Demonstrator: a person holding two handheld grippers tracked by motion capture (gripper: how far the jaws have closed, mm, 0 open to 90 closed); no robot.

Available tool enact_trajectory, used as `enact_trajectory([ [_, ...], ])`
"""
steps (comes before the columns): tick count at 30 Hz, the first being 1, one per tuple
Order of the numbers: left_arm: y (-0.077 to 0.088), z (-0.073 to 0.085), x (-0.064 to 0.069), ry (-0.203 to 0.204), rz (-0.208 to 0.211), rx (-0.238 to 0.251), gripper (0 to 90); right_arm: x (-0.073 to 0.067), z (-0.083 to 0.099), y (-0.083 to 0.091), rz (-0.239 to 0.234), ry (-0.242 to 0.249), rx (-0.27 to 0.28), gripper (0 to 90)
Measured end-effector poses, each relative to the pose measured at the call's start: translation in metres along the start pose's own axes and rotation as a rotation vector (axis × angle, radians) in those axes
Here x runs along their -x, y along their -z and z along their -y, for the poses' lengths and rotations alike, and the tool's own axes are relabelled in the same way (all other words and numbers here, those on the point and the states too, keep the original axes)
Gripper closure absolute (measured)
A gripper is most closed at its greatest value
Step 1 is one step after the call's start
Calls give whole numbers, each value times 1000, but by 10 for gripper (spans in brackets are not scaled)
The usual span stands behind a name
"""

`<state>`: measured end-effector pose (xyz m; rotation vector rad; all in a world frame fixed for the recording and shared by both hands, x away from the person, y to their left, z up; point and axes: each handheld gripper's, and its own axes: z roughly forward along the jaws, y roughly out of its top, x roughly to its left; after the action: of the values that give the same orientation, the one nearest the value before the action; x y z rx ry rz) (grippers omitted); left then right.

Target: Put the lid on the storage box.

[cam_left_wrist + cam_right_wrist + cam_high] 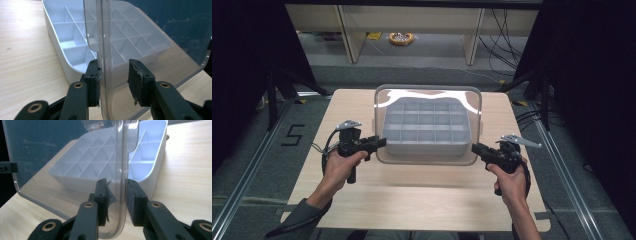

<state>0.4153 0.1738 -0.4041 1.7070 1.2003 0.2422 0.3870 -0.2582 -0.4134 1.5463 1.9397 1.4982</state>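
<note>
Lid: your clear lid (428, 100) hangs over the grey divided tray (426, 142), lifted off it, mid-tabletop toward the far edge.
Left gripper (382, 142): its jaws pinch the lid's left rim.
Right gripper (475, 148): its jaws pinch the lid's right rim.
Tray: it rests on the tabletop (412, 195), compartments bare.

Overhead light, white glare on clear lid (427, 95); dark surroundings; close-up views soft, slightly hazy.
</note>
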Motion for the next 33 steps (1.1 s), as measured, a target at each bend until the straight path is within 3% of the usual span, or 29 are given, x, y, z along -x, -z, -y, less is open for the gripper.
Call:
enact_trajectory([
  [6,-15,-17,-8,17,-10,-9,607,6,-17,-11,13,17,15,728],
  [8,-21,-22,-12,30,-16,-11,604,5,-23,-15,30,-4,4,728],
  [9,-24,-24,-14,34,-23,-14,602,7,-26,-19,31,18,11,728],
  [10,-27,-26,-16,32,-26,-19,595,7,-31,-23,42,8,0,728],
  [11,-32,-29,-19,48,-36,-18,592,11,-33,-27,47,45,10,727],
  [12,-34,-31,-20,47,-43,-19,588,10,-35,-29,41,25,2,727],
  [15,-38,-34,-22,47,-54,-21,582,11,-39,-34,50,30,-4,726],
  [16,-42,-37,-24,53,-60,-25,579,9,-41,-38,68,-2,-11,721],
  [19,-49,-41,-27,61,-69,-31,574,16,-46,-46,73,17,-8,720],
  [20,-51,-43,-28,68,-72,-35,571,13,-46,-47,76,-32,-22,720],
  [21,-51,-43,-28,68,-72,-35,568,13,-46,-47,76,-32,-22,720],
  [22,-52,-44,-30,61,-80,-48,568,17,-47,-49,78,0,-18,719],
  [23,-55,-45,-32,70,-84,-47,563,15,-48,-53,88,-34,-28,719],
  [24,-57,-46,-33,76,-82,-49,563,19,-48,-55,80,1,-16,718],
  [25,-57,-46,-33,76,-82,-49,562,19,-48,-55,80,1,-16,718],
  [28,-60,-46,-37,75,-87,-72,560,21,-48,-60,88,-9,-30,717],
  [29,-63,-45,-37,91,-87,-63,560,18,-47,-61,89,-47,-40,717],
  [30,-64,-45,-39,87,-87,-74,558,19,-47,-63,97,-54,-42,716],
  [32,-67,-45,-40,99,-87,-72,558,25,-46,-66,87,-25,-31,715],
  [33,-68,-45,-40,107,-87,-73,556,25,-44,-68,94,-44,-43,713],
])
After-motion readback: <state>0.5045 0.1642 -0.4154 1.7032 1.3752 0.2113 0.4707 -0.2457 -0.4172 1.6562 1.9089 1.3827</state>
